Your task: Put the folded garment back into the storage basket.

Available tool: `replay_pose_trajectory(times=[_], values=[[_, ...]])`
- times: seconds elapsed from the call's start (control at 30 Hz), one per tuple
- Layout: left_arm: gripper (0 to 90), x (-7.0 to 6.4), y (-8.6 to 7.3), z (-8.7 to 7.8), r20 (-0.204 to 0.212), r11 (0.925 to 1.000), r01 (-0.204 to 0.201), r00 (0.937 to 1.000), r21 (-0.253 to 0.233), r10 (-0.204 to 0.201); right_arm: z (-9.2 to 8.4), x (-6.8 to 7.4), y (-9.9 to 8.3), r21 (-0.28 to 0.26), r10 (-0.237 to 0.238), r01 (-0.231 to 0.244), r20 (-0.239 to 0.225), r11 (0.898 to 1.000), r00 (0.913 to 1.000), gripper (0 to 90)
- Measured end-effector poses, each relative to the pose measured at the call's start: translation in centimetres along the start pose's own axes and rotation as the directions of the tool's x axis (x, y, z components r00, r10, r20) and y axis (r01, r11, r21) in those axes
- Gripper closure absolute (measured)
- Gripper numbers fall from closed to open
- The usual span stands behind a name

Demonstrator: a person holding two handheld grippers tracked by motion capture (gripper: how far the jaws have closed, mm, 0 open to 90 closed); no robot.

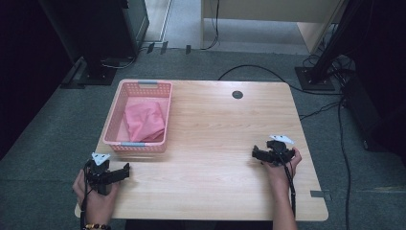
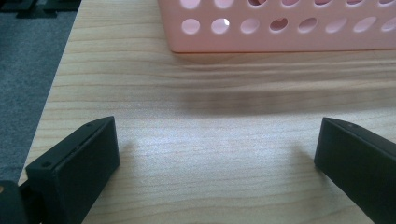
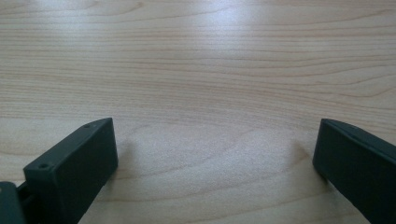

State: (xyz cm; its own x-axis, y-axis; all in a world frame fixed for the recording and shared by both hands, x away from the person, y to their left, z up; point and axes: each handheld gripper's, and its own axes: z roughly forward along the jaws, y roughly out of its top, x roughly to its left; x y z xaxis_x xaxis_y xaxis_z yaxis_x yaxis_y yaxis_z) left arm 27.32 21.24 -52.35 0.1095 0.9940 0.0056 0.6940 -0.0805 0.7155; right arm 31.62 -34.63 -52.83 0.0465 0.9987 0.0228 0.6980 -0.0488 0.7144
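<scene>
A pink perforated basket stands at the table's left side, and a folded pink cloth lies inside it. My left gripper rests near the front left corner, just in front of the basket, held open with nothing between its jaws. In the left gripper view the basket's wall fills the top, with bare wood between the jaws of the left gripper. My right gripper sits at the right side of the table, pointing left, open and empty. Wood grain lies ahead of the right gripper.
The light wooden table has a round dark cable hole near its far edge. Black stands and cables sit on the grey carpet beyond the table. A grey tape piece marks the front right edge.
</scene>
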Motion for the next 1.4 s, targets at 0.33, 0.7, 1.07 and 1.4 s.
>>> replay_pose_trajectory(times=[0.33, 0.7, 1.07, 1.4], values=[[0.0, 0.0, 0.0, 0.0, 0.0, 1.0, 0.0, 1.0, 0.0, 0.0, -0.3, -0.8, -0.3, -0.001, 0.009, -0.009, 0.009, 1.0, 0.9999, 0.0], [0.0, 0.0, 0.0, 0.0, 0.0, 1.0, 0.0, 1.0, 0.0, 0.0, -0.5, -1.5, -0.5, -0.001, 0.016, -0.016, 0.018, 1.0, 0.9997, 0.0], [0.0, 0.0, 0.0, 0.0, 0.0, 1.0, 0.0, 1.0, 0.0, 0.0, -0.7, -2.0, -0.7, -0.002, 0.021, -0.021, 0.022, 1.0, 0.9995, 0.0], [0.0, 0.0, 0.0, 0.0, 0.0, 1.0, 0.0, 1.0, 0.0, 0.0, -0.9, -2.6, -0.8, -0.002, 0.03, -0.03, 0.028, 1.0, 0.9992, 0.0]])
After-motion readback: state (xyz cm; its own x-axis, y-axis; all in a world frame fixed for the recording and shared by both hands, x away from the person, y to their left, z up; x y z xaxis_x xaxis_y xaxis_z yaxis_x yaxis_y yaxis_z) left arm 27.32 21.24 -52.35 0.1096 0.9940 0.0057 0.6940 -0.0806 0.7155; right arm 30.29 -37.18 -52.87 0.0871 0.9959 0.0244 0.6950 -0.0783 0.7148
